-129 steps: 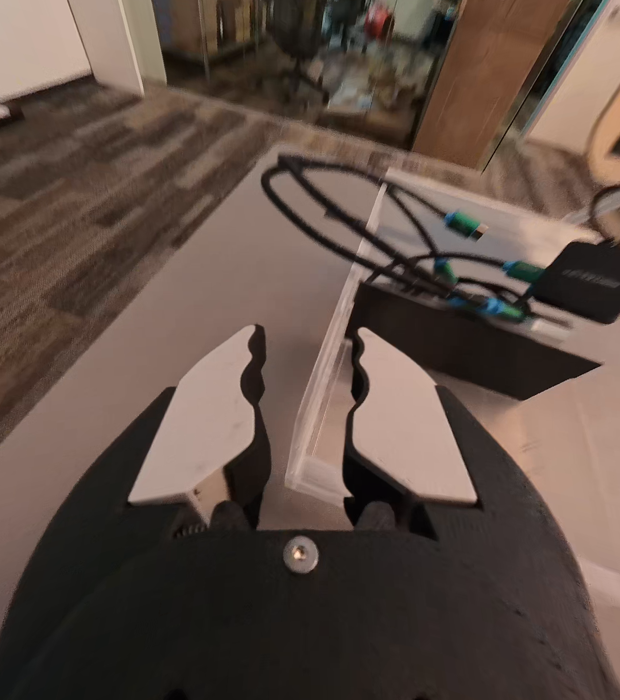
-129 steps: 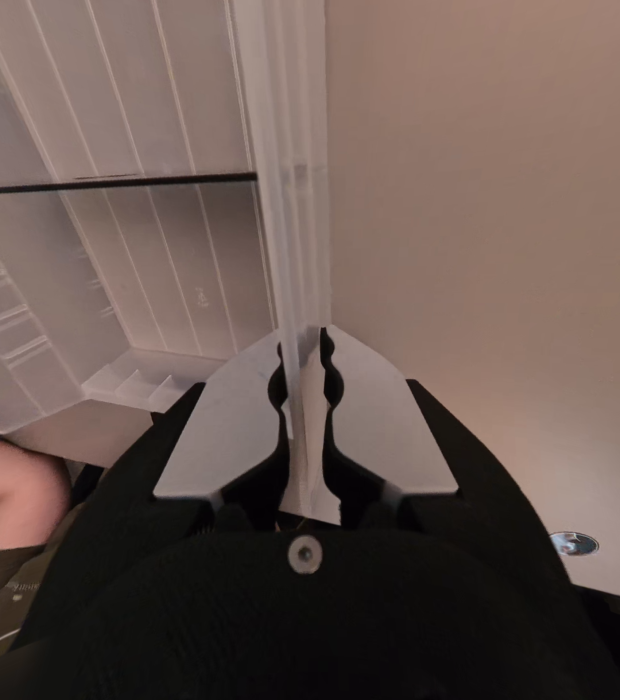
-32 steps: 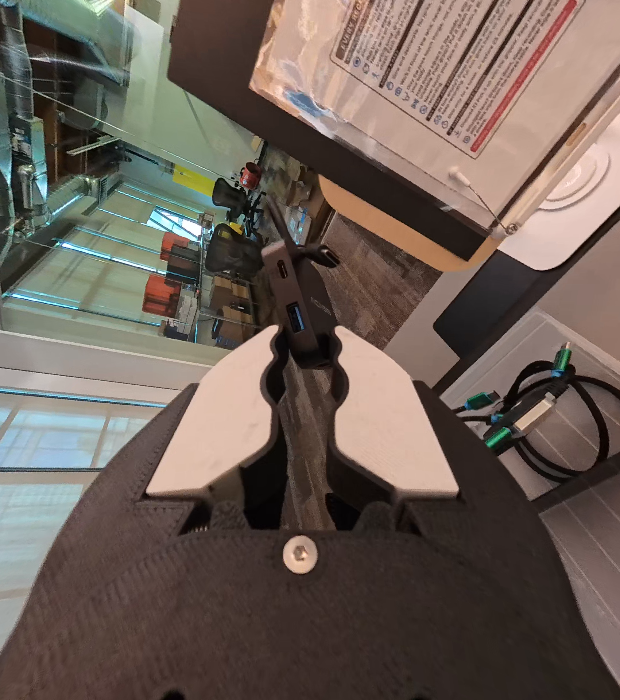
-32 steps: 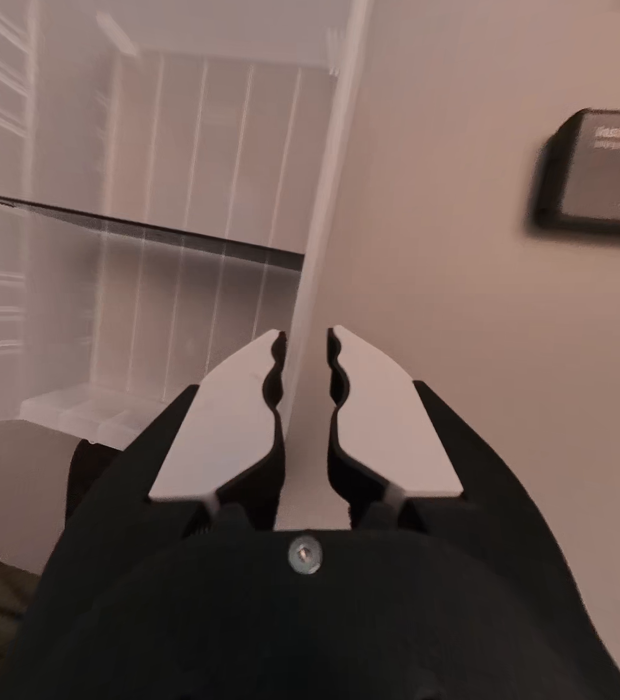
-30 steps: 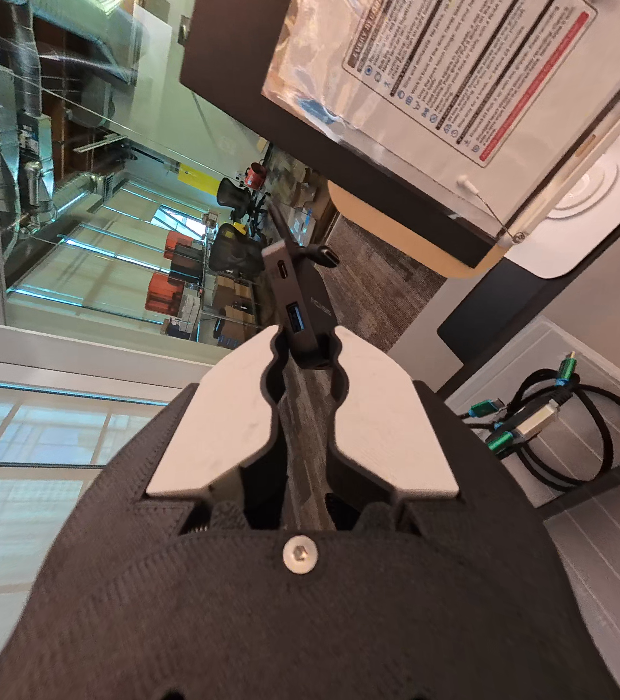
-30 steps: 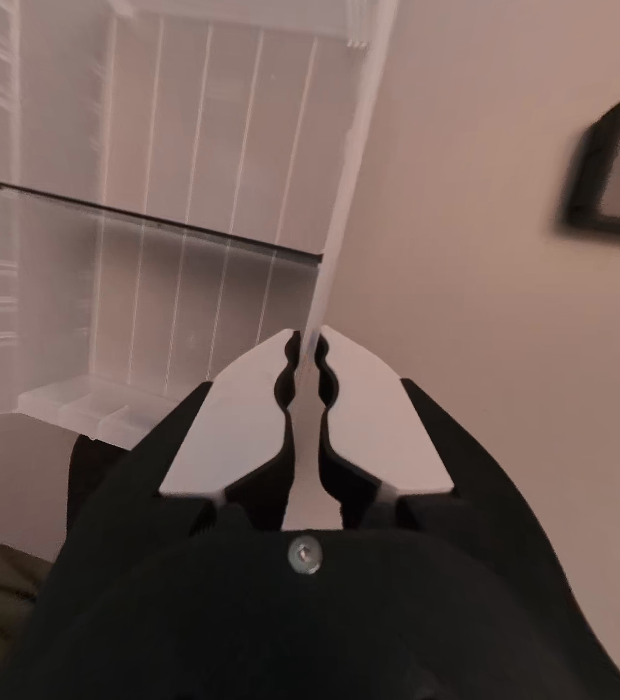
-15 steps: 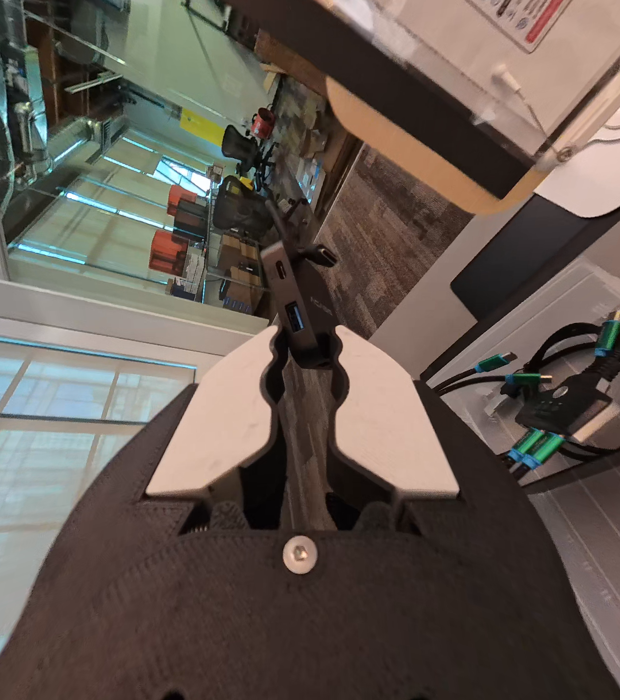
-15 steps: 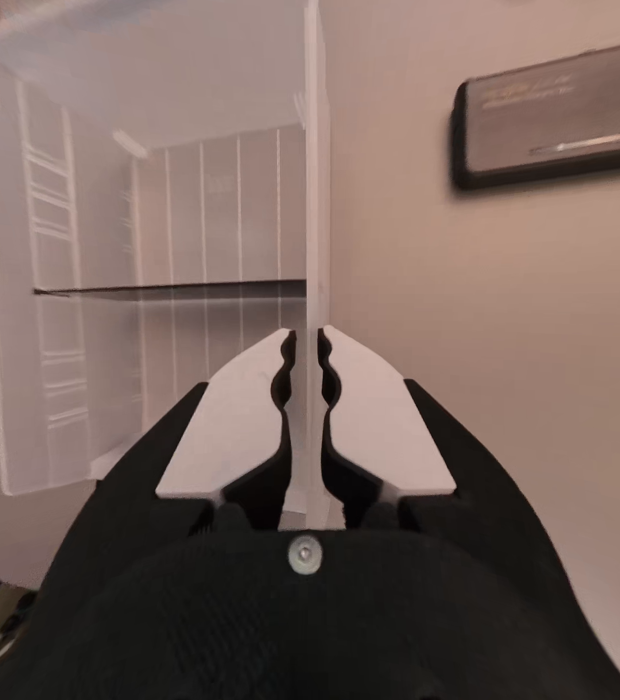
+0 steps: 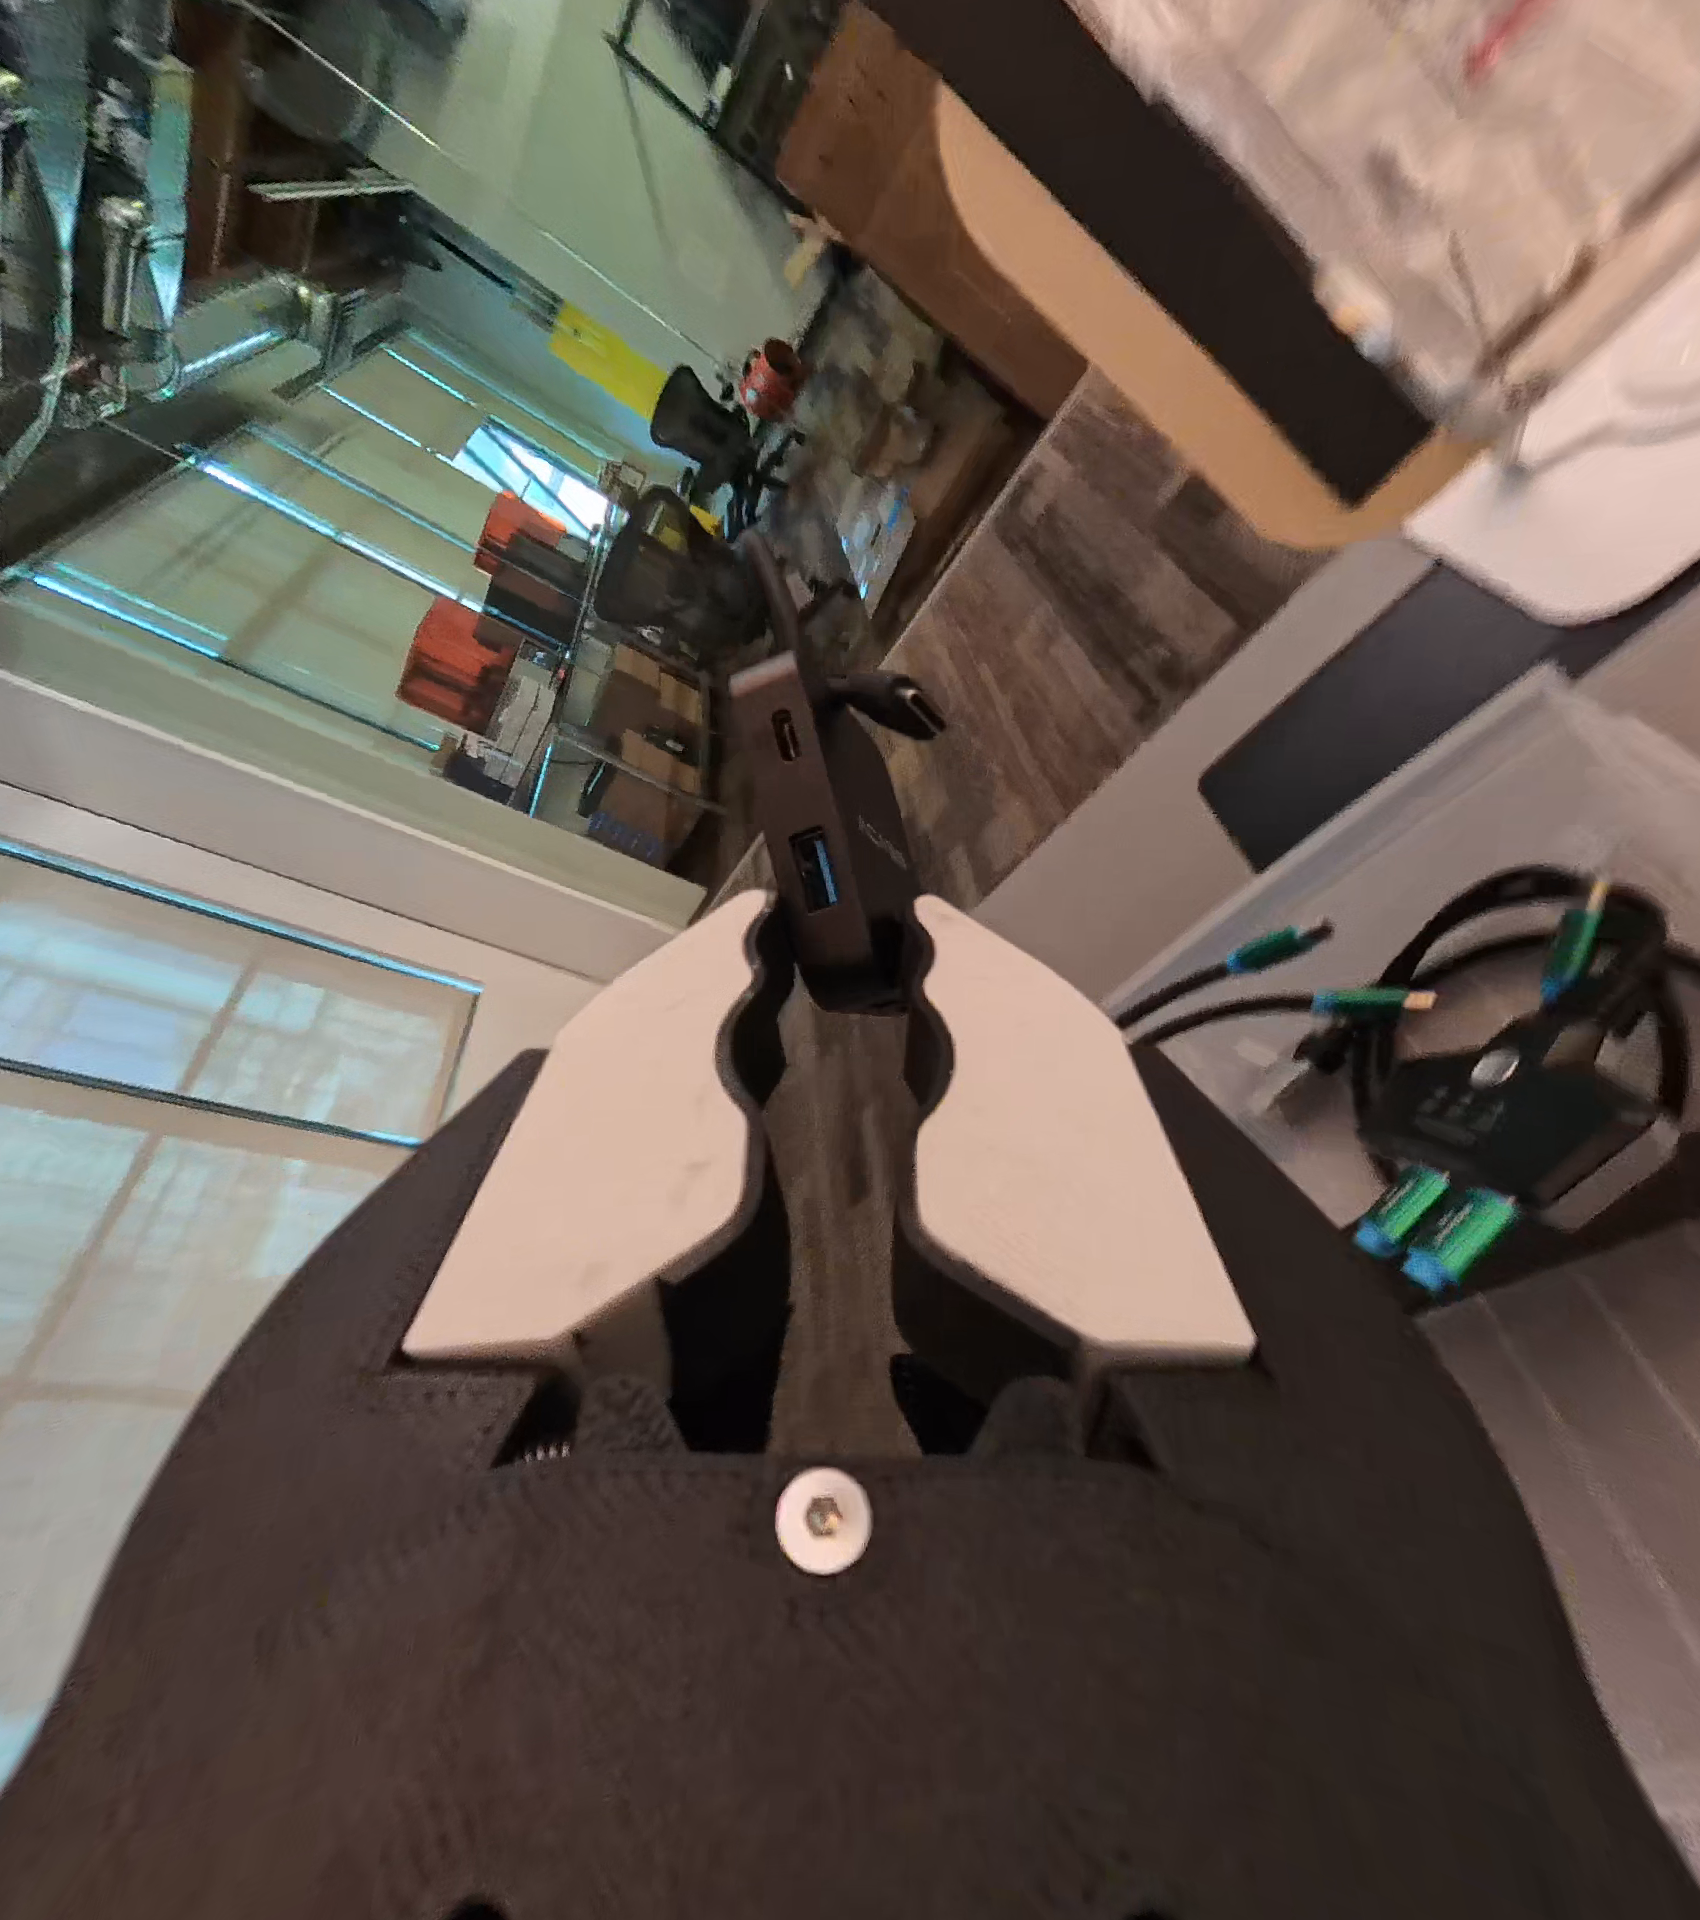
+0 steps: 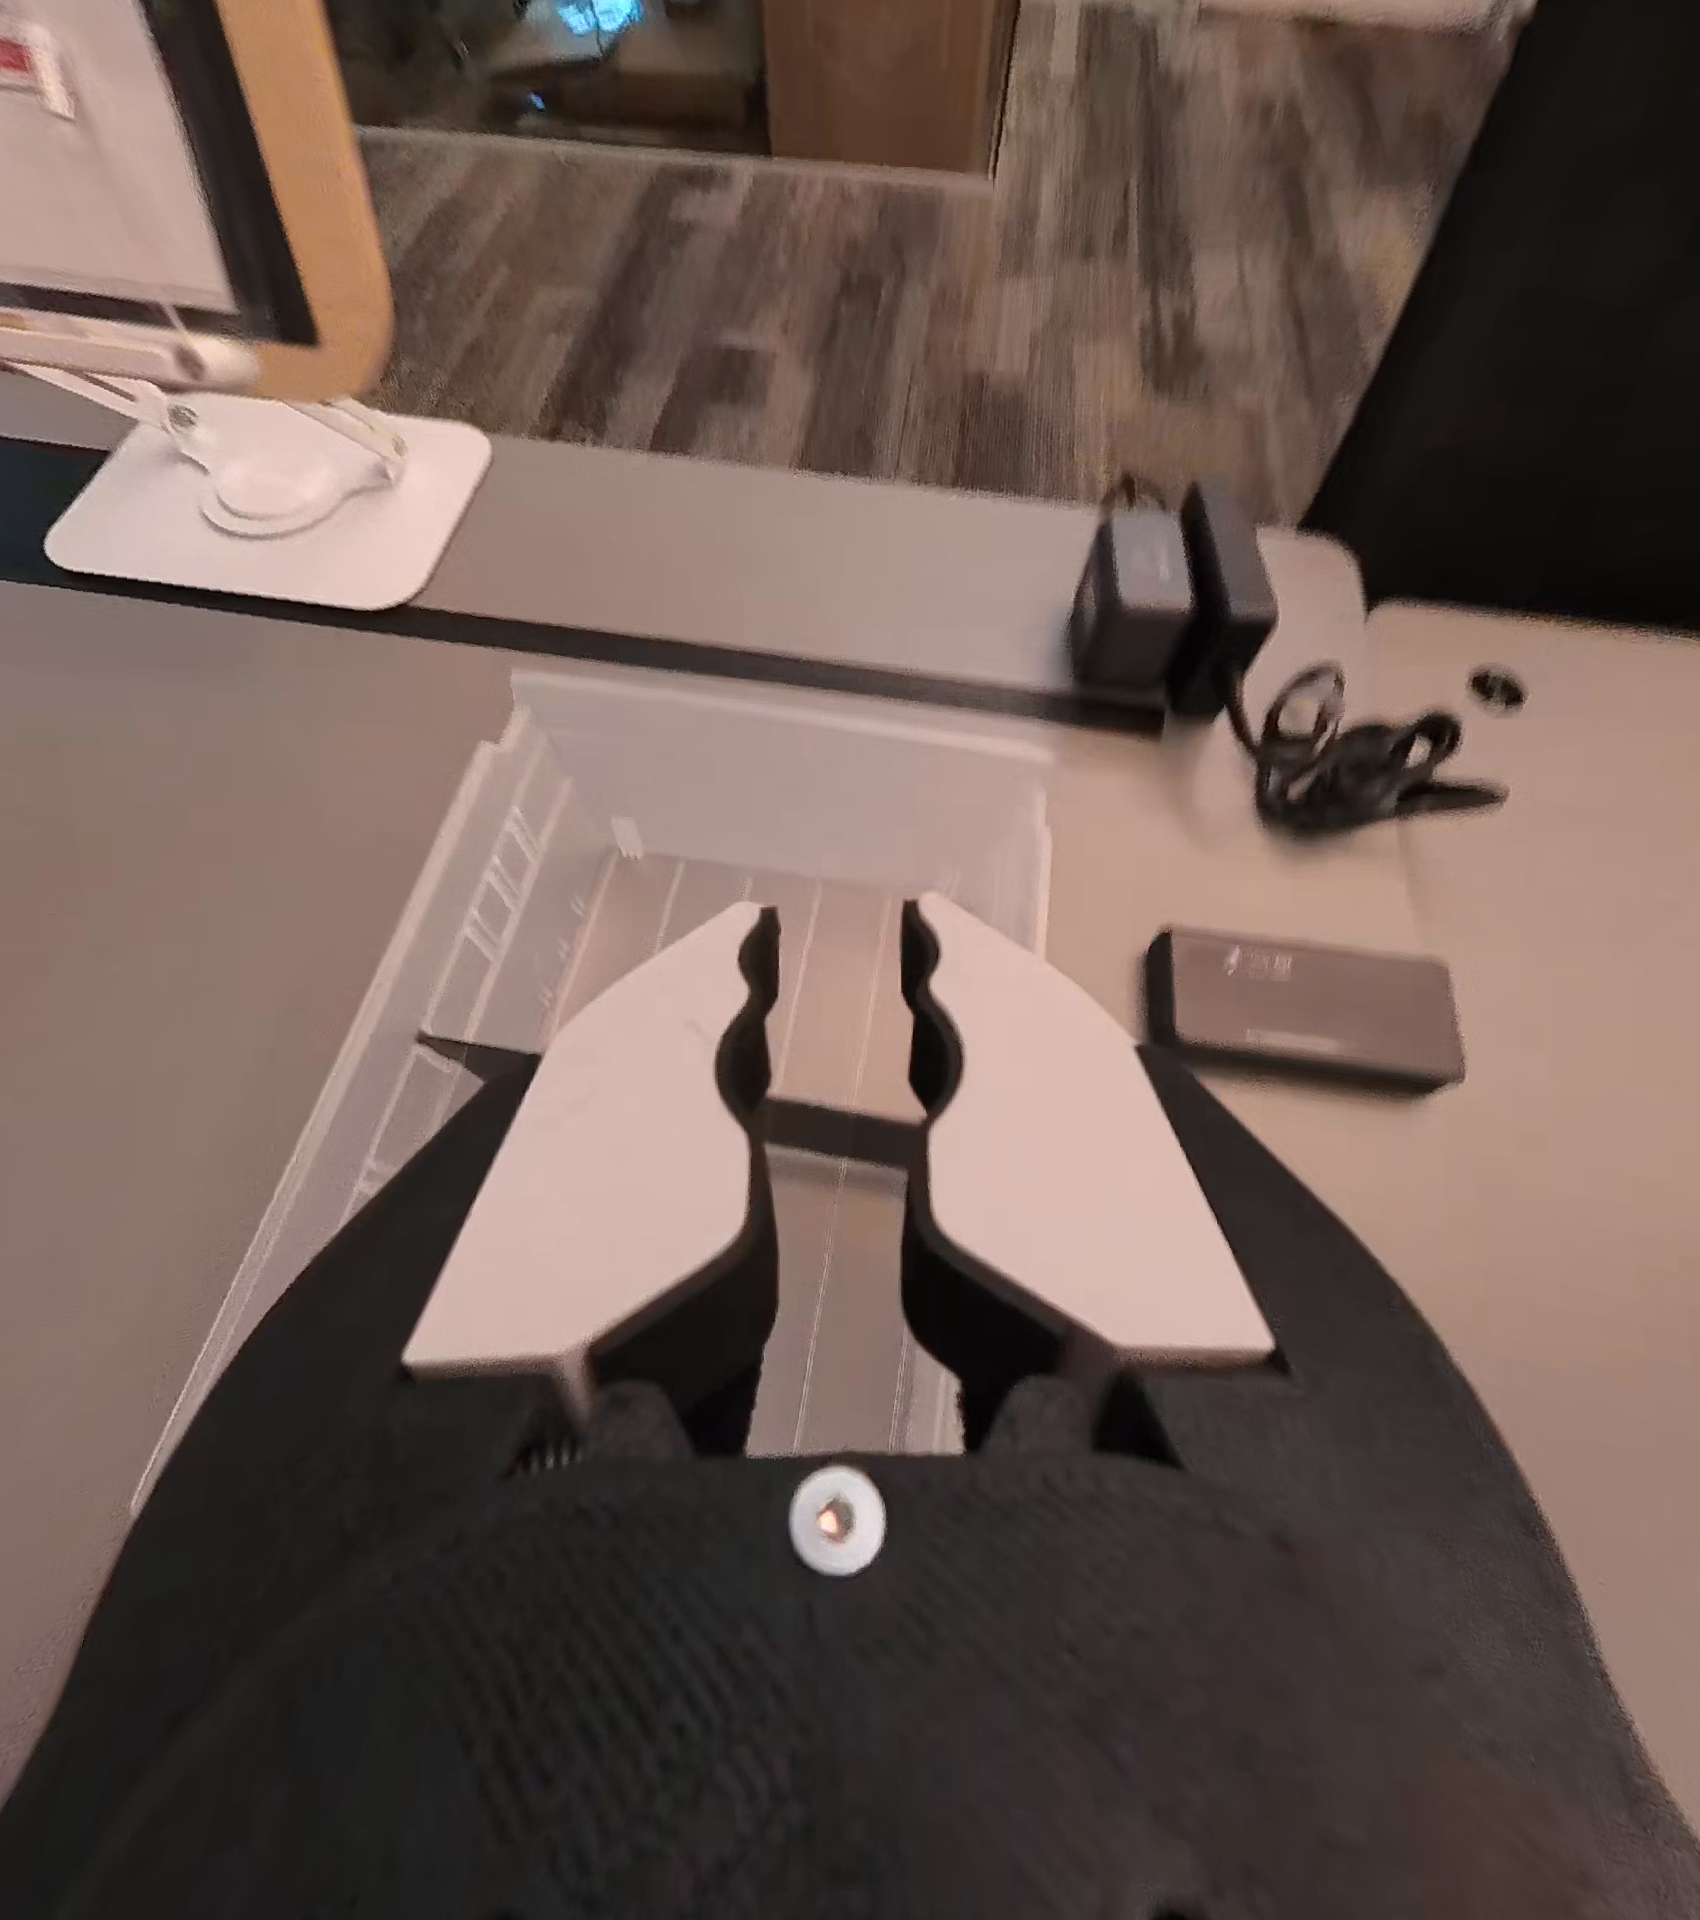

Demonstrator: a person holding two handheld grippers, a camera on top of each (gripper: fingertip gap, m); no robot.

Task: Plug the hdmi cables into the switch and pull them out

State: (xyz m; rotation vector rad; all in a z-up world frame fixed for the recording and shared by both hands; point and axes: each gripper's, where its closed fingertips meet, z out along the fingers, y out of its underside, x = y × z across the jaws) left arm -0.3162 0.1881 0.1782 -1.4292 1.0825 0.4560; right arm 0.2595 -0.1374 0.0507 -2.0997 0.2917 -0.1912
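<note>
Left gripper: fingers closed on the near end of a slim dark adapter hub, held aloft. The hub's long axis runs straight out from the fingertips, away from the camera. Its narrow side faces the lens and shows a blue USB port with a small oval port beyond it. A short pigtail cable with a USB-C plug hangs off the far end, pointing right.

Right gripper: fingers parted by a narrow gap, nothing between them. It hovers over the empty half of the clear plastic bin.

Outward, in the left wrist view: the black switch lies in the bin's other half, amid coiled black cables. Two green-shelled plugs sit side by side against its near edge. They look seated, though blur leaves that uncertain. Other green-tipped ends lie loose nearby.

In the right wrist view: a flat dark box lies on the table just beside the bin. A power brick with tangled cord sits farther back.

Progress, as a judgement: the bin is being unpacked and the plug-and-pull cycle itself is not yet begun. The switch lies flat, its cabled edge toward the left gripper.
</note>
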